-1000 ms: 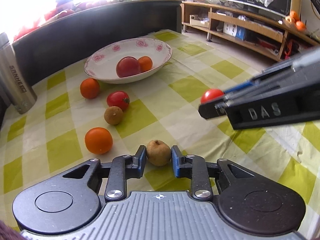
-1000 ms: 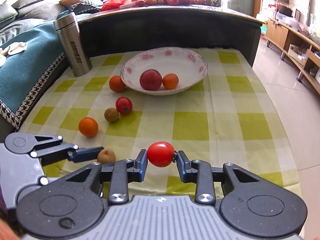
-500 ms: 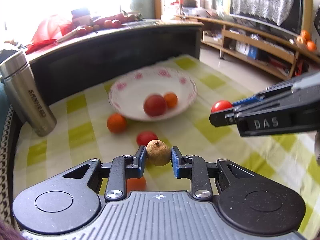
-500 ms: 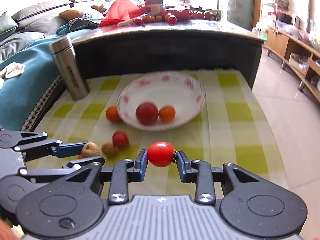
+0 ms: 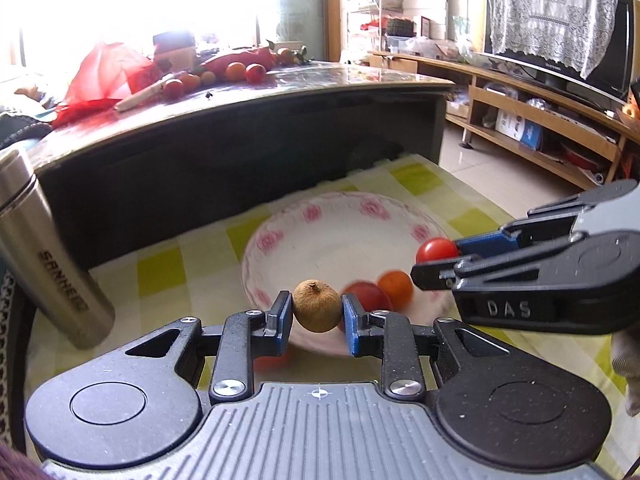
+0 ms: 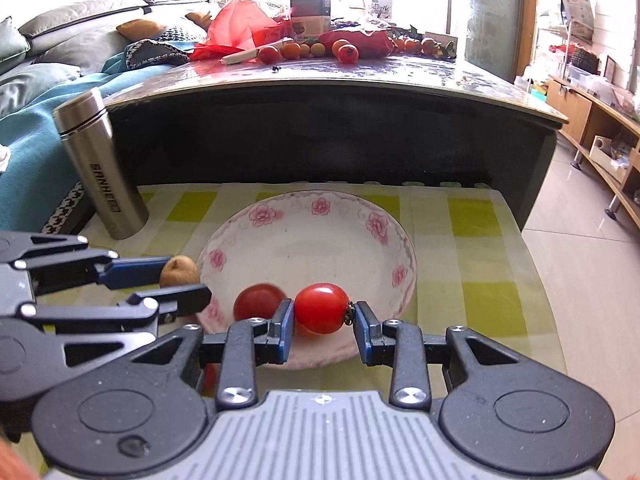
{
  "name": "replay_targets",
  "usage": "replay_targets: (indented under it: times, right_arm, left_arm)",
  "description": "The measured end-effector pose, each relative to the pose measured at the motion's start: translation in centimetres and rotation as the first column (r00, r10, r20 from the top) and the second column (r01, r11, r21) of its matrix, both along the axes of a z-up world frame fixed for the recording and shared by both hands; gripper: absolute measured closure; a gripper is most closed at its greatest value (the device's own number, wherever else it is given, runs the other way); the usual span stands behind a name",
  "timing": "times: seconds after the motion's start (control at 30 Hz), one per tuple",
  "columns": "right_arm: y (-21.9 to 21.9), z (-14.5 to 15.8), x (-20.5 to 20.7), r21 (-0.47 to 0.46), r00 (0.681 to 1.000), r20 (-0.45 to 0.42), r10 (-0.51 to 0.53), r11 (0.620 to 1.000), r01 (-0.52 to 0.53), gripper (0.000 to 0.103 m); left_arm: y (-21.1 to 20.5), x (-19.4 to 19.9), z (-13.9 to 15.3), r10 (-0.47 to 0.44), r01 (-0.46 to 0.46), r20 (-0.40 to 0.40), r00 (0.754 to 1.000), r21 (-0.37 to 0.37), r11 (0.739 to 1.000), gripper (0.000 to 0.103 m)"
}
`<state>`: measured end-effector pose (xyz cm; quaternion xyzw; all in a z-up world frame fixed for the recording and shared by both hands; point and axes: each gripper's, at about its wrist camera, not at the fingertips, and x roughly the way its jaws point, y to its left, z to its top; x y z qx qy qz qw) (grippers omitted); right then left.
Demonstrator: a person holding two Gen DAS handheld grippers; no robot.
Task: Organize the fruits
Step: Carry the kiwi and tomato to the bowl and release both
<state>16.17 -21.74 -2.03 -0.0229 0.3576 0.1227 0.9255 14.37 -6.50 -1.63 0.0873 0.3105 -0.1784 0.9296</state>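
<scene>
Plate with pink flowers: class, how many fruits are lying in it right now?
2: a red fruit and an orange one lie side by side at the plate's near edge. More may be hidden behind the held fruit.

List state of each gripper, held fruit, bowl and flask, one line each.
left gripper: shut on brown fruit
brown fruit: held off the cloth, at the bowl's near rim
right gripper: shut on red tomato
red tomato: held above the bowl
bowl: upright, holds two fruits
steel flask: standing, lid on, leaning in this fisheye view
</scene>
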Motion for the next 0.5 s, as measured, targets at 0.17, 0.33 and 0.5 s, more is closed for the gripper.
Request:
replay_targets:
  times: [0.17,0.33,0.5]
  right_arm:
    - [0.1,-0.8,1.7,-0.006,1.000,-0.005,0.003,1.000,-0.003,0.066]
    - [0.1,-1.5,3.0,-0.012,1.000,-0.012,0.007,1.000,-0.007,0.066]
    - [0.3,-2.1,3.9,-0.010,1.000,-0.014,0.017,1.000,-0.018,0.066]
  left_arm:
    - [0.1,1.4,-0.6,0.005,-0.005,-0.002,1.000,0.007,1.000,0.068]
    - [-0.2,2.4,-1.1,0.010,-0.010,-0.011,1.000,0.003,1.000,0.068]
    - [-0.3,3.3,-1.6,0.012,-0.012,-0.019,1.000,0.006,1.000,0.067]
